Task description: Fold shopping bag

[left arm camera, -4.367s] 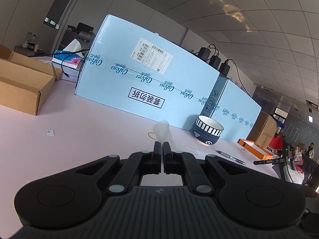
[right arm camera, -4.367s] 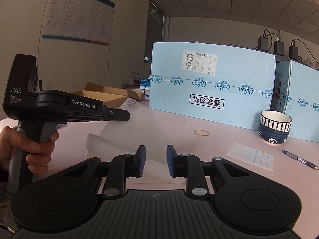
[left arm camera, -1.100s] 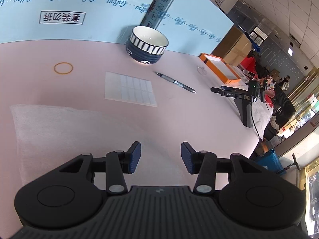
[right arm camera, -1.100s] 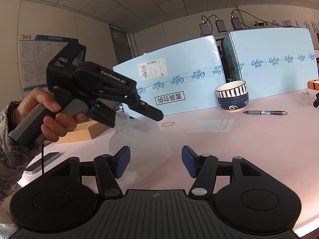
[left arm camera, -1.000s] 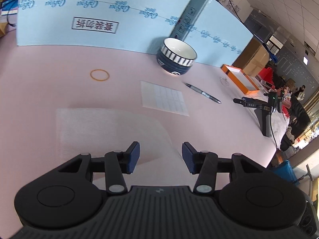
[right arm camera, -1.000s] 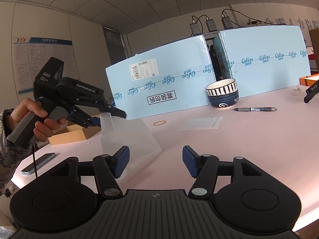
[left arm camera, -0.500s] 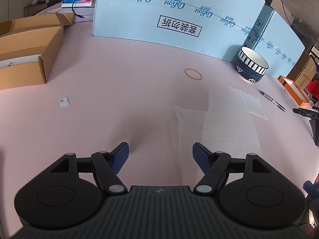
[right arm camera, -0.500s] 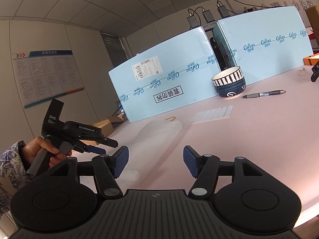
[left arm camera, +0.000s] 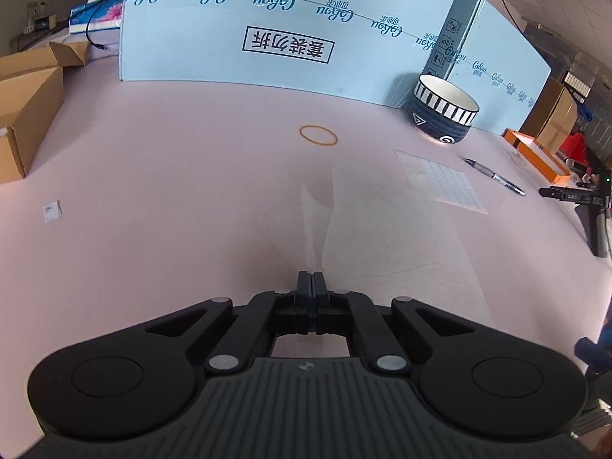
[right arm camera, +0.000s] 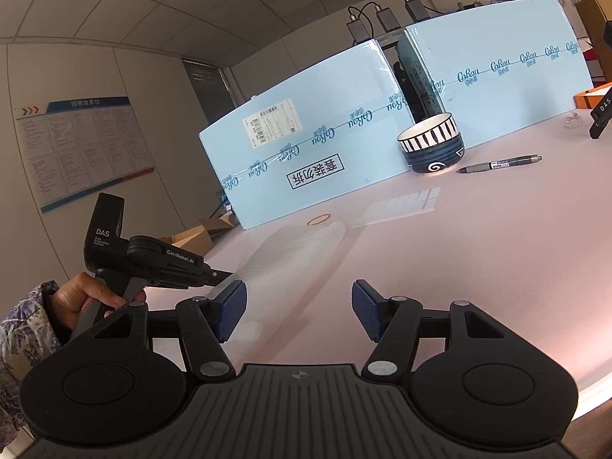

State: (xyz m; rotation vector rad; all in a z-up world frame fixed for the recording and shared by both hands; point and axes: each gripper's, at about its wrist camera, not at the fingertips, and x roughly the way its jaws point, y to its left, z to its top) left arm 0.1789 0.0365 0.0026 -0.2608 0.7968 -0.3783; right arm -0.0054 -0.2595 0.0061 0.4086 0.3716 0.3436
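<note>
The shopping bag is thin, white and translucent, lying flat on the pink table. In the right wrist view it runs away from me toward the blue box. My left gripper is shut on the bag's near edge, which rises in a small raised fold ahead of the fingertips. The left gripper also shows in the right wrist view, held in a hand at the bag's near left corner. My right gripper is open and empty, just above the bag's near end.
A rubber band, a striped bowl, a pen and a sheet of labels lie beyond the bag. Big blue boxes stand at the back. Cardboard boxes are far left. A spare gripper stands at right.
My left gripper has closed on the bag's near edge; half a second ago it was open above the table. The right gripper has stayed open and dipped closer to the bag.
</note>
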